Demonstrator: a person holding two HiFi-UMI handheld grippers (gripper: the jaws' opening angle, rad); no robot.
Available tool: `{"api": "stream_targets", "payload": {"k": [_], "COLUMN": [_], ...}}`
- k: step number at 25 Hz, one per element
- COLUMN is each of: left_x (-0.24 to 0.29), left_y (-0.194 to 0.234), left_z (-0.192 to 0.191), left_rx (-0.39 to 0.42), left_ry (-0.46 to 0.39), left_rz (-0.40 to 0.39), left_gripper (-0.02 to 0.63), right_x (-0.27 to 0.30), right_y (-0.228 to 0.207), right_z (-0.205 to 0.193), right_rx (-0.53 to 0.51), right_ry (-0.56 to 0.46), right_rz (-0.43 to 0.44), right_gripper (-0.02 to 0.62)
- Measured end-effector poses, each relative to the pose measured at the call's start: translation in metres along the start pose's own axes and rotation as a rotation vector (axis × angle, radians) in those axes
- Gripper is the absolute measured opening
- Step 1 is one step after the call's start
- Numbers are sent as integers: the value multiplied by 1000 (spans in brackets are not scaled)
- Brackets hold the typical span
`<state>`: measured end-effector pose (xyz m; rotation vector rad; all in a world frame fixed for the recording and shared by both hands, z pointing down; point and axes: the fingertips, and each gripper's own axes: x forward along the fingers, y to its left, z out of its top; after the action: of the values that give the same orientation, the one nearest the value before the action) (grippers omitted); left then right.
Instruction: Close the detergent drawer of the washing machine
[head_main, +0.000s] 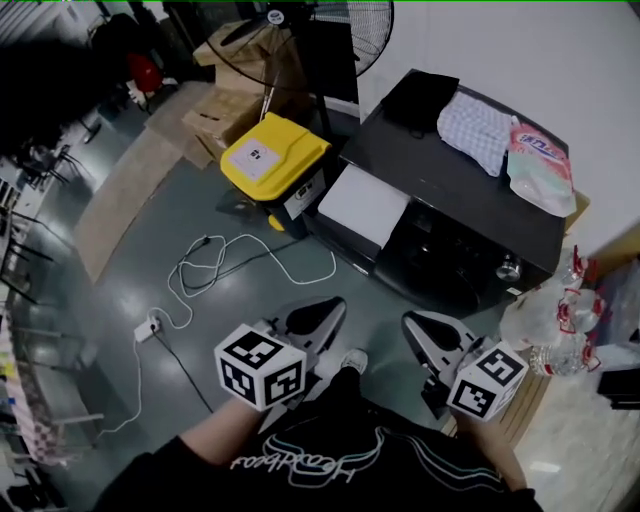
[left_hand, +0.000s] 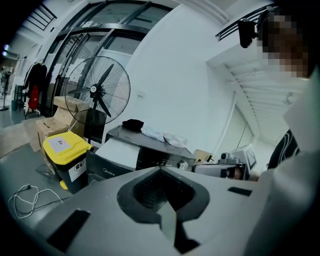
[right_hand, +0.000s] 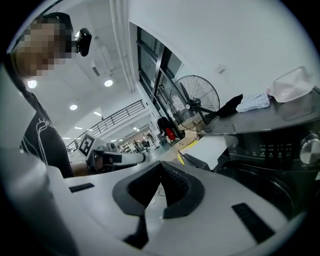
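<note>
The dark washing machine (head_main: 400, 150) stands ahead of me against the white wall. Its detergent drawer (head_main: 362, 205), with a white top, is pulled out at the machine's left front corner. The drawer (left_hand: 119, 151) shows far off in the left gripper view, and the drawer (right_hand: 212, 149) also shows in the right gripper view. My left gripper (head_main: 318, 318) and right gripper (head_main: 425, 325) hang side by side close to my body, well short of the machine. Both are shut with nothing between the jaws.
A yellow-lidded bin (head_main: 272, 155) stands just left of the drawer, with a standing fan (head_main: 300, 40) and cardboard boxes (head_main: 225, 115) behind. A white cable and power strip (head_main: 150, 327) lie on the floor. A checked cloth (head_main: 477, 128) and detergent pouch (head_main: 540, 165) rest on the machine. Plastic bottles (head_main: 550, 320) stand at right.
</note>
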<state>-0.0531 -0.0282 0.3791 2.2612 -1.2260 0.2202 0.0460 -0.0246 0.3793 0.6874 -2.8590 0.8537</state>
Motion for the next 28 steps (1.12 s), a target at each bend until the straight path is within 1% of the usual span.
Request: {"api": "stream_targets", "payload": {"k": [8, 11, 16, 21, 24, 28], "left_x": [35, 48, 70, 91, 99, 110], "left_y": [66, 85, 120, 142, 151, 160], "left_z": [0, -8, -13, -18, -22, -28], "left_rx": [29, 14, 45, 55, 77, 102], "left_ry": [58, 80, 114, 153, 178, 199], "left_rz": [21, 17, 32, 18, 10, -1], "left_gripper": [26, 26, 26, 26, 26, 26], "right_x": [41, 51, 64, 72, 78, 82], "right_y": [-42, -52, -61, -72, -77, -83], "right_z": [11, 11, 12, 12, 11, 9], "right_rx": [54, 65, 80, 108, 141, 155], "right_ry": [-6, 4, 8, -5, -27, -35], "right_rz": [-67, -90, -121, -158, -171, -192], "right_gripper": [26, 26, 26, 26, 26, 26]}}
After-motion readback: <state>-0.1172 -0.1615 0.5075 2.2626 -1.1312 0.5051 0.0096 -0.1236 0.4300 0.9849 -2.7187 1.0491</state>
